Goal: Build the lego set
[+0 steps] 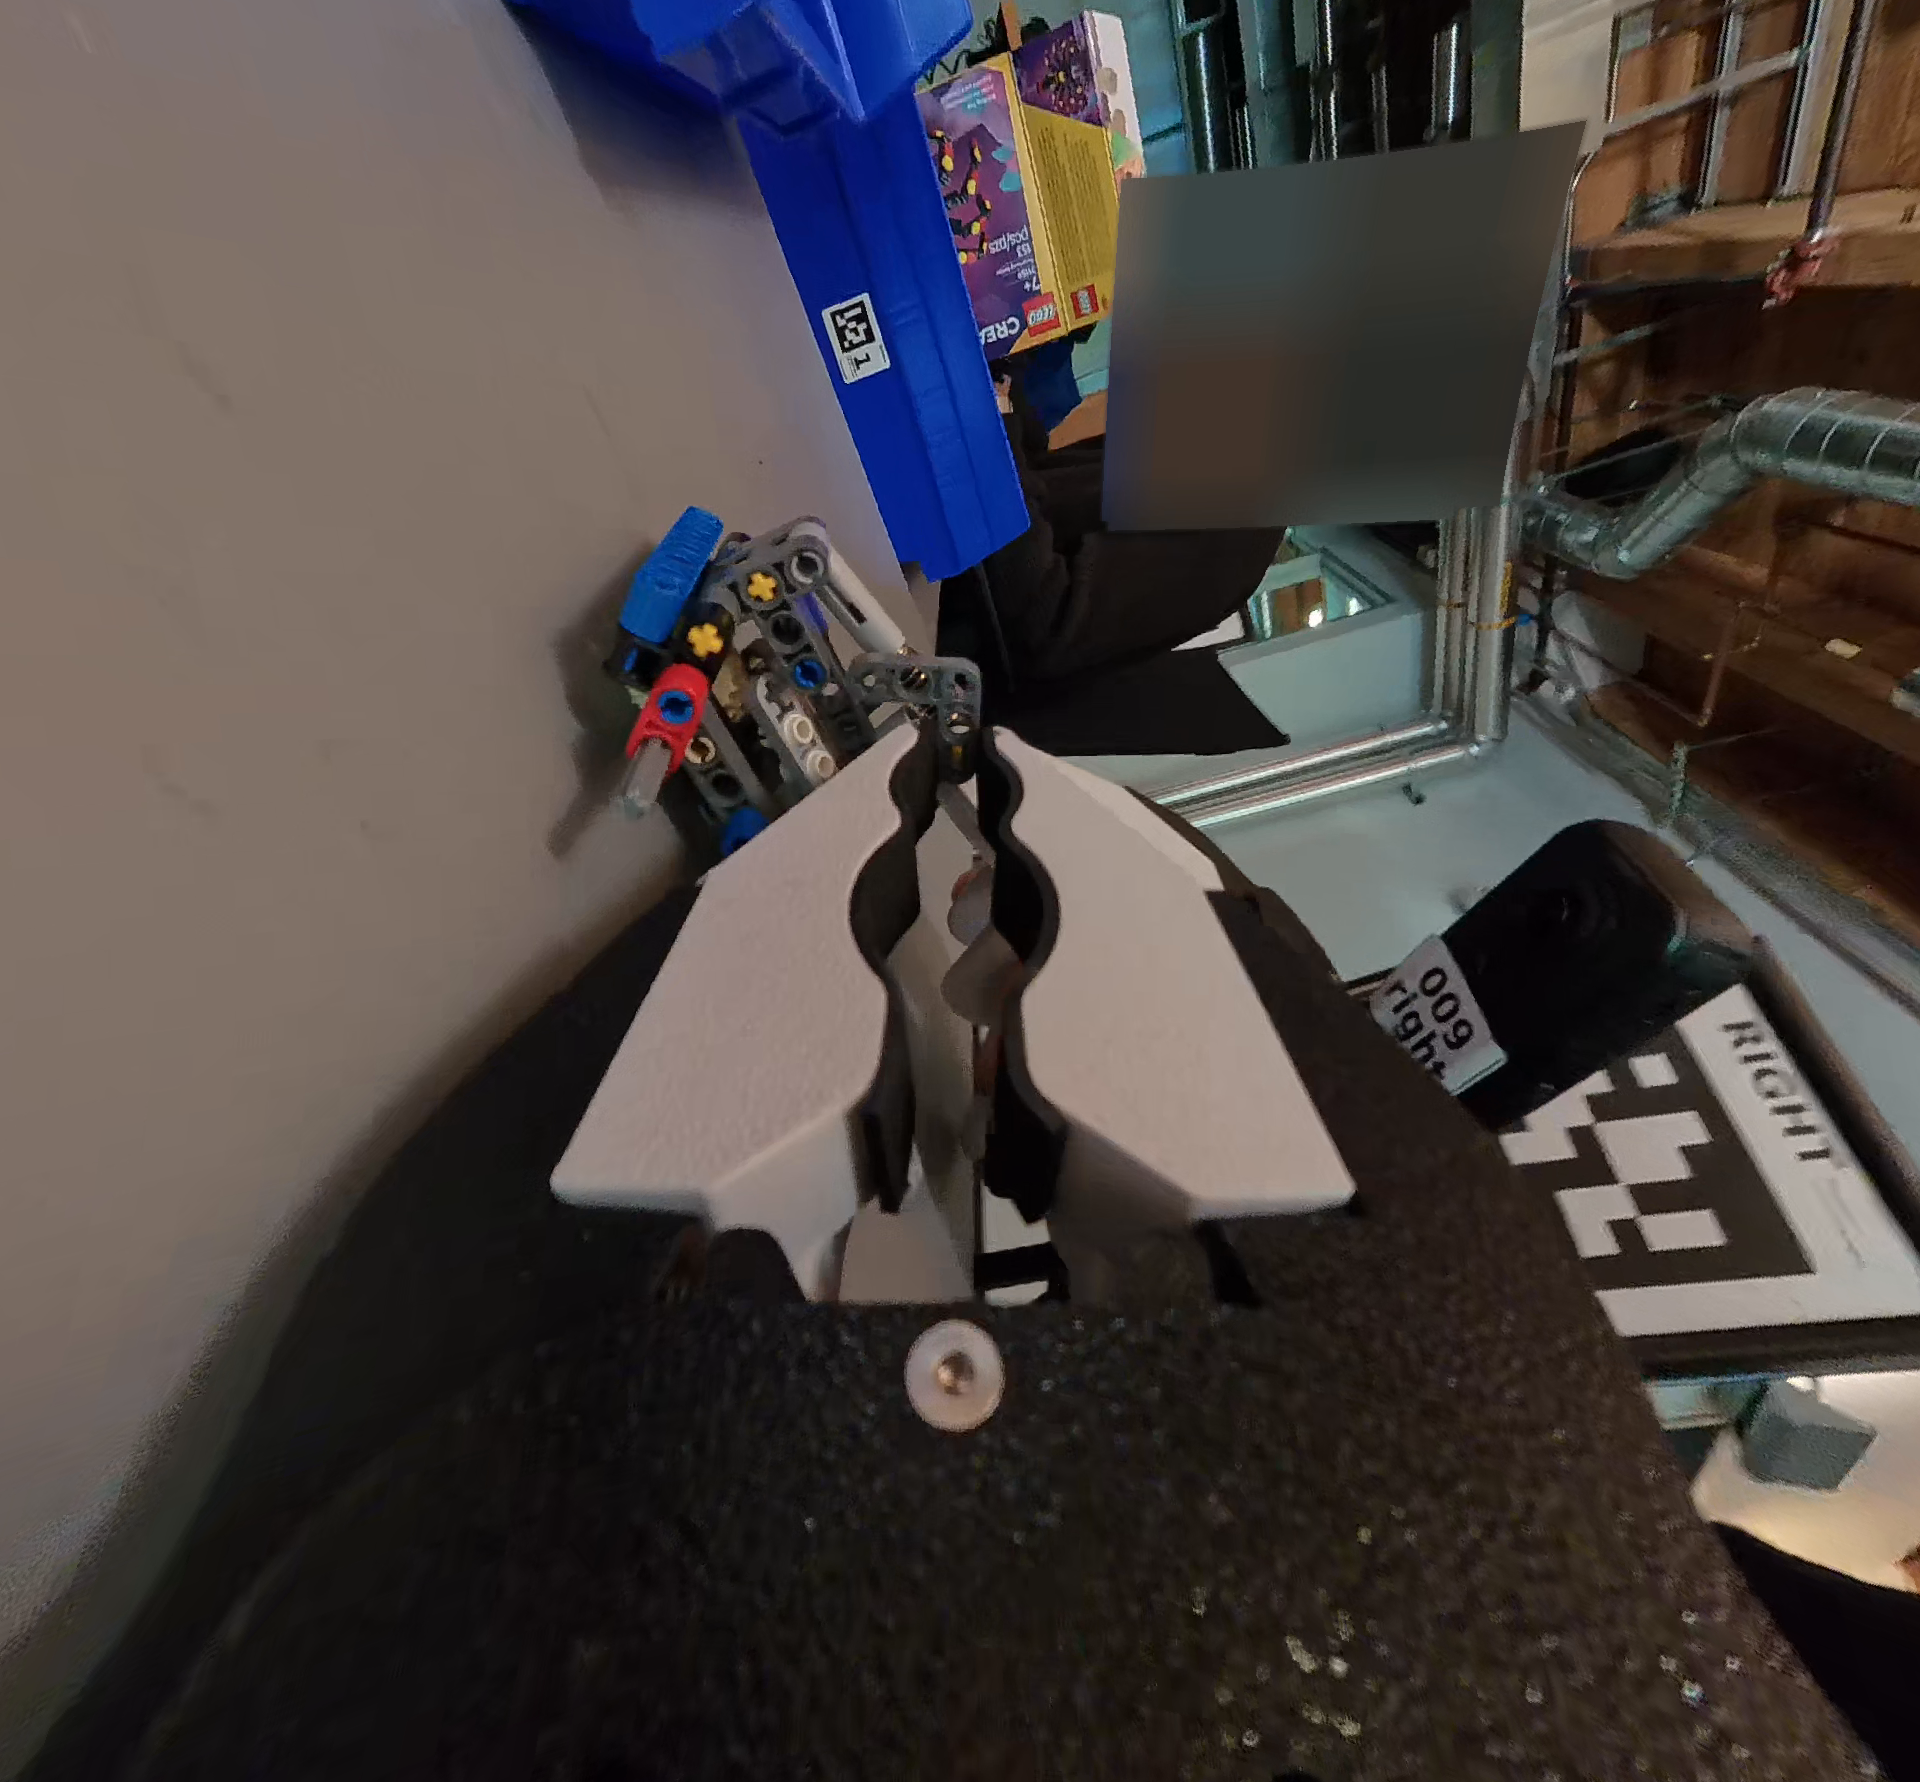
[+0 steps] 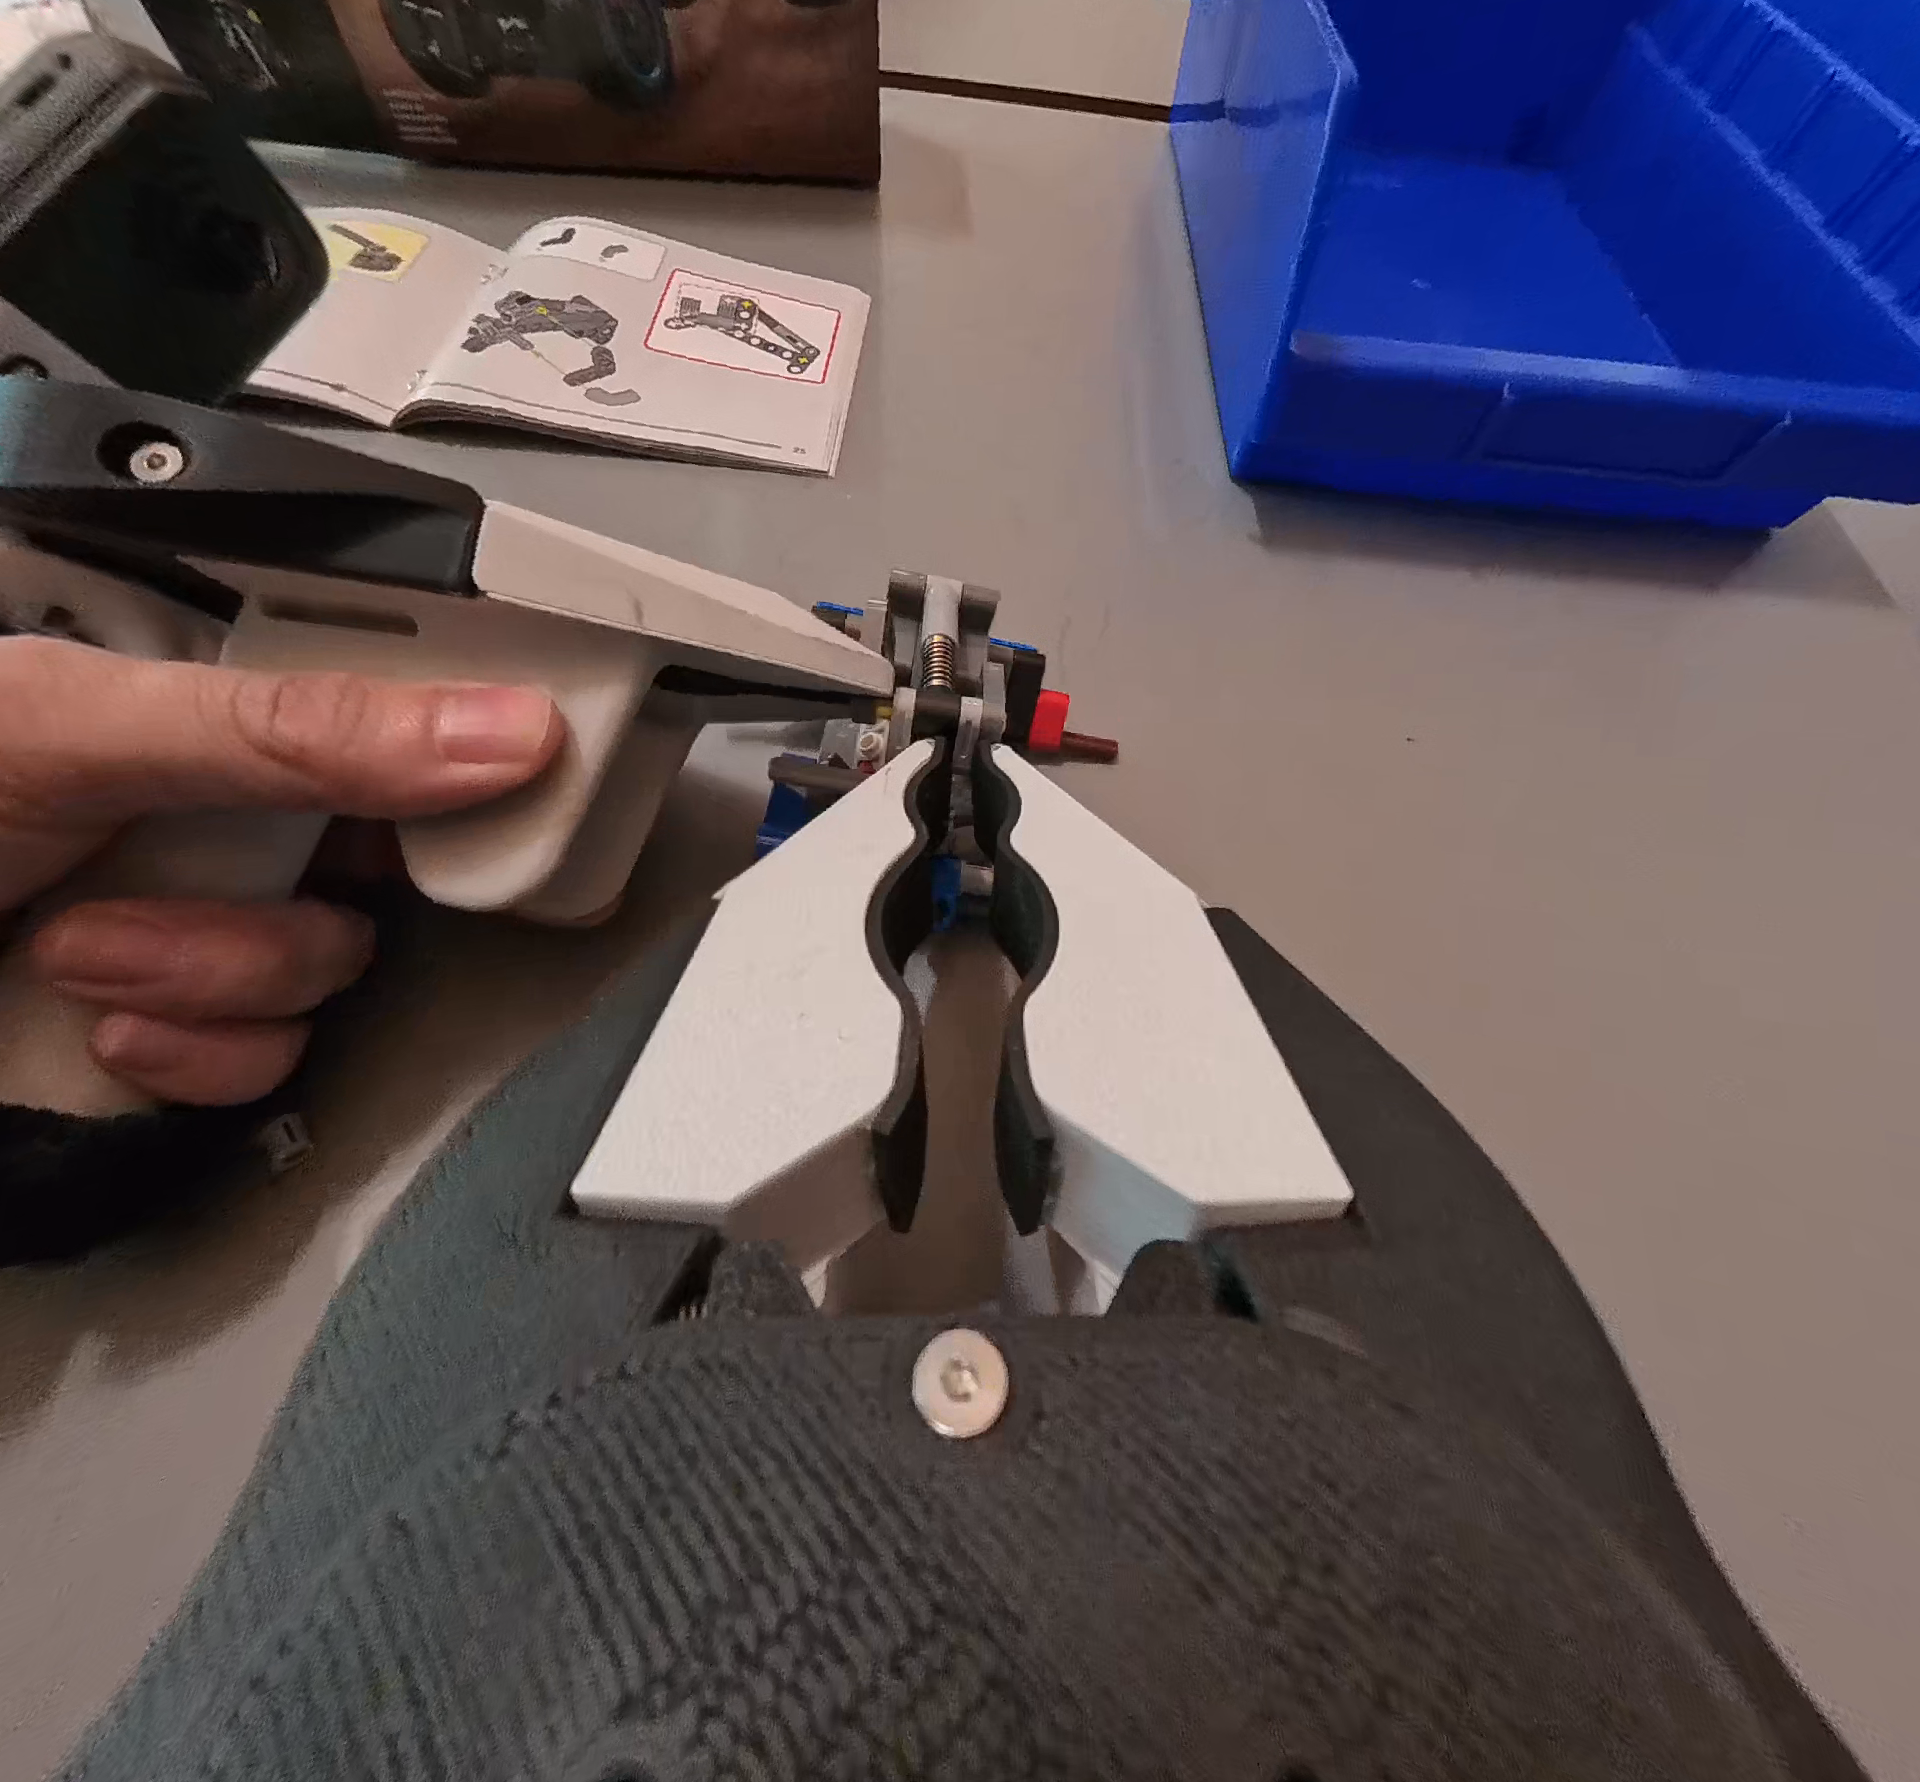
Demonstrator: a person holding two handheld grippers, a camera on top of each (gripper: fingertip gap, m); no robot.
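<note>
A small brick assembly (image 2: 940,652) of grey beams, a metal spring, blue parts and a red connector stands on the grey table (image 2: 1351,901). My right gripper (image 2: 961,761) is shut on a thin light grey part at its near side. My left gripper (image 2: 873,688) comes in from the left, held by a hand (image 2: 260,745), with its tip against the assembly. In the left wrist view my left gripper (image 1: 956,745) is shut on the end of a small dark grey angled beam (image 1: 920,683), which sits at the edge of the assembly (image 1: 758,652).
A blue bin (image 2: 1507,278) stands at the back right. An open instruction booklet (image 2: 623,350) lies at the back left, in front of a dark toy box (image 2: 520,18). A small grey part (image 2: 281,1140) lies near the hand. The right gripper's camera body (image 1: 1558,943) shows in the left wrist view. The grippers are tip to tip, or close to it.
</note>
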